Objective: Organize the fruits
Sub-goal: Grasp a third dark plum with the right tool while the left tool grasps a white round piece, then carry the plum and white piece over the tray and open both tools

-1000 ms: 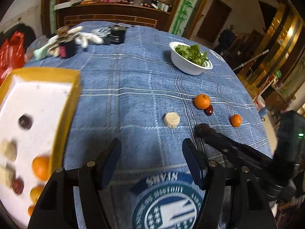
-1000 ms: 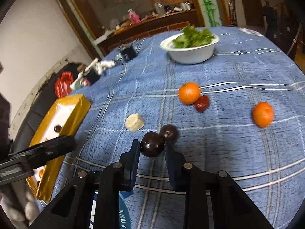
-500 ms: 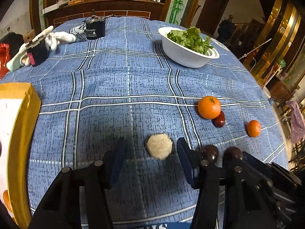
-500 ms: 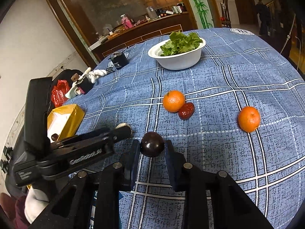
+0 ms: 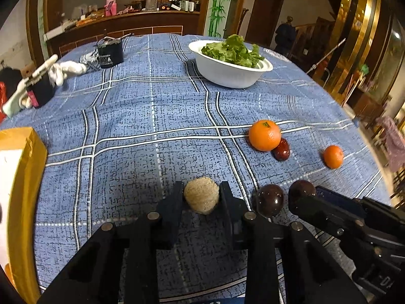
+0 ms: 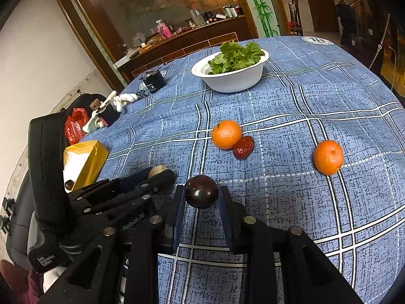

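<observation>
Gripping two pieces at once is where I can slip: my left tongs [image 5: 201,197] are narrowed onto the tan ball [image 5: 201,198], jaws touching its sides while it sits low on the cloth [image 5: 152,116], and my right tongs [image 6: 201,196] are closed on a dark plum [image 6: 201,194], which looks pinched only near the fingertips. That plum is glossy and round, so I judge it may squirt forward if I lift fast or tilt. A second plum [image 5: 268,200] lies just beside my left tongs' right finger, between the two tools; swinging either one sideways could knock it rolling. The tan ball looks crumbly or rough, and too hard a squeeze might break it, though I cannot tell how firm it is. The yellow box [image 5: 27,190], holding fruit already, sits to my left, and both tools crossing toward it together could collide. Farther out, an orange [image 5: 264,135] touches a red date [image 5: 281,149], a smaller orange [image 5: 333,156] sits apart, and a bowl [image 5: 227,72] of greens stands beyond.
</observation>
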Motion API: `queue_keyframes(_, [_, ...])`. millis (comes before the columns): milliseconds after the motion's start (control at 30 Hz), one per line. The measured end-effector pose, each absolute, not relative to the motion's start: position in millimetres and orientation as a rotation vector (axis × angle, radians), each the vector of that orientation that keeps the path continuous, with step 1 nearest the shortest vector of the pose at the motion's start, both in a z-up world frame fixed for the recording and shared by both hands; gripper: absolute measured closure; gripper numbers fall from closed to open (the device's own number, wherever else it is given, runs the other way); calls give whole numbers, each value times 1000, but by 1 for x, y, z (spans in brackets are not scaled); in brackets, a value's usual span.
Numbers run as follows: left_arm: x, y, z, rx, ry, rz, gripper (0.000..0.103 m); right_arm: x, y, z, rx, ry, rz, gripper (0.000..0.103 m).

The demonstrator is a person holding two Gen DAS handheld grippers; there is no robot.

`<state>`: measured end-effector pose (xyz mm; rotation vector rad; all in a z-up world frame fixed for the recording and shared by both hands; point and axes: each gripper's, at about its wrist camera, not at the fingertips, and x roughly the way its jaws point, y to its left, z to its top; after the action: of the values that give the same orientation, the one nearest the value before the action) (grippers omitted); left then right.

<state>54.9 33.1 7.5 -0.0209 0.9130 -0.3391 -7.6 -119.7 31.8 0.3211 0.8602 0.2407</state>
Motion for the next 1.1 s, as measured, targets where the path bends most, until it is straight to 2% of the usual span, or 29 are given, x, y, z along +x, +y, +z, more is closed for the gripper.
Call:
queue_keyframes(267, [49, 37, 13, -54, 882, -342, 76, -11, -106, 42, 251, 798, 247, 73])
queue_keyframes(467, [12, 60, 46, -89, 784, -301, 76, -20, -96, 52, 159, 722, 234, 73])
queue_keyframes(833, [-60, 207, 93, -251, 673, 12, 76, -19, -99, 43, 152, 737, 160, 74])
queue_keyframes(1100, [-92, 311, 89, -416, 659, 181, 75, -31, -52, 54, 179, 803, 293, 74])
